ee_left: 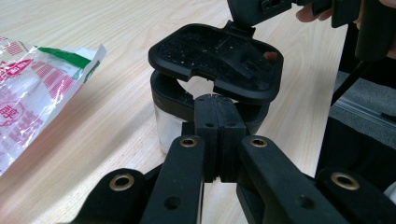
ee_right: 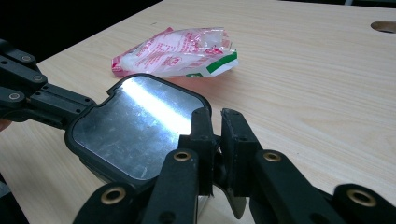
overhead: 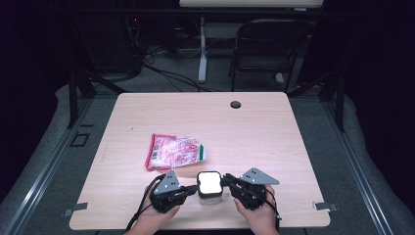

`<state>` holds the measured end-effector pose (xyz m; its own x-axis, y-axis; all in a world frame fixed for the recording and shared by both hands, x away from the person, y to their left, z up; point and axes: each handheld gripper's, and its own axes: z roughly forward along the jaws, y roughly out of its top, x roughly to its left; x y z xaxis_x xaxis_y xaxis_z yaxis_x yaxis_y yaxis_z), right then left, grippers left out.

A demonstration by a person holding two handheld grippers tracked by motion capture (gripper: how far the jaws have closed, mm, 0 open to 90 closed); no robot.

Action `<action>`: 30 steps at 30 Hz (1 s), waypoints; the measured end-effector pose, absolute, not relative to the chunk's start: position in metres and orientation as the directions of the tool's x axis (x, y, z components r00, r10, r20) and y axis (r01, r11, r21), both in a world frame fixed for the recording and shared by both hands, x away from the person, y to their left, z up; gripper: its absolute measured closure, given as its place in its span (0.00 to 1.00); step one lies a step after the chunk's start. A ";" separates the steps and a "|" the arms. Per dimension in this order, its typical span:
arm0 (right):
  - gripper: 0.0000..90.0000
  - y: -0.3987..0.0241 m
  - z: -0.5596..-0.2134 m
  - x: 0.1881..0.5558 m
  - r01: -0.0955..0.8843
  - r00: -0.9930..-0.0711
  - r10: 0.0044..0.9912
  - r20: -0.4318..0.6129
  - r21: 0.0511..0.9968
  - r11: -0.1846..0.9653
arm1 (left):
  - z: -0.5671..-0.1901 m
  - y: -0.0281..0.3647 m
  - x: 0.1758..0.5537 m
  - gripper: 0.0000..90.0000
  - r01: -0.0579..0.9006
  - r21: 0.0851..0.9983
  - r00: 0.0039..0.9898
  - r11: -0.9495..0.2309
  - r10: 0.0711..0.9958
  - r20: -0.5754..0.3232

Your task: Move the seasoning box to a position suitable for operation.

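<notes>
Standing near the front edge of the table (overhead: 274, 122) is a small clear jar (overhead: 209, 192) with a black collar and a hinged black lid (ee_left: 217, 63). Both grippers meet at it, one from each side.

Left gripper (overhead: 192, 188): its jaws are pressed together at the near rim of the jar's black collar, just below the lid. In the left gripper view the two pads sit flush with no gap between them. Whether a thin lip of the collar lies pinched between the pads cannot be told.

Right gripper (overhead: 226, 182): its jaws pinch the edge of the lid, which stands slightly raised above the collar. In the right gripper view the lid's shiny top face (ee_right: 135, 130) runs in between the two pads, which stand slightly apart on either side of its edge.

Both hands rest low at the front edge of the table, one behind each gripper.

A crumpled plastic bag (overhead: 175, 151), red, white and green, lies flat on the table just beyond the jar and to its left, apart from both grippers. A round cable hole (overhead: 236, 104) sits near the far edge.
</notes>
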<state>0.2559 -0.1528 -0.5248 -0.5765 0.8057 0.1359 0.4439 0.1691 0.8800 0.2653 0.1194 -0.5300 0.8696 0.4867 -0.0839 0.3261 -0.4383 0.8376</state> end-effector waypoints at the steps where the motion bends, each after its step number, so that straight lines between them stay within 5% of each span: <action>1: 0.92 -0.153 -0.525 0.256 0.444 -0.576 0.806 0.136 0.880 0.169 | -0.530 0.119 0.265 0.99 0.329 0.838 0.869 -0.435 0.487 -0.088; 16: 0.77 -0.158 -0.522 0.253 0.420 -0.611 0.784 0.107 0.884 0.207 | -0.526 0.116 0.266 0.99 0.324 0.841 0.873 -0.434 0.480 -0.089; 30: 0.74 -0.161 -0.517 0.227 0.412 -0.634 0.772 0.055 0.868 0.277 | -0.516 0.107 0.270 0.99 0.304 0.850 0.889 -0.431 0.450 -0.090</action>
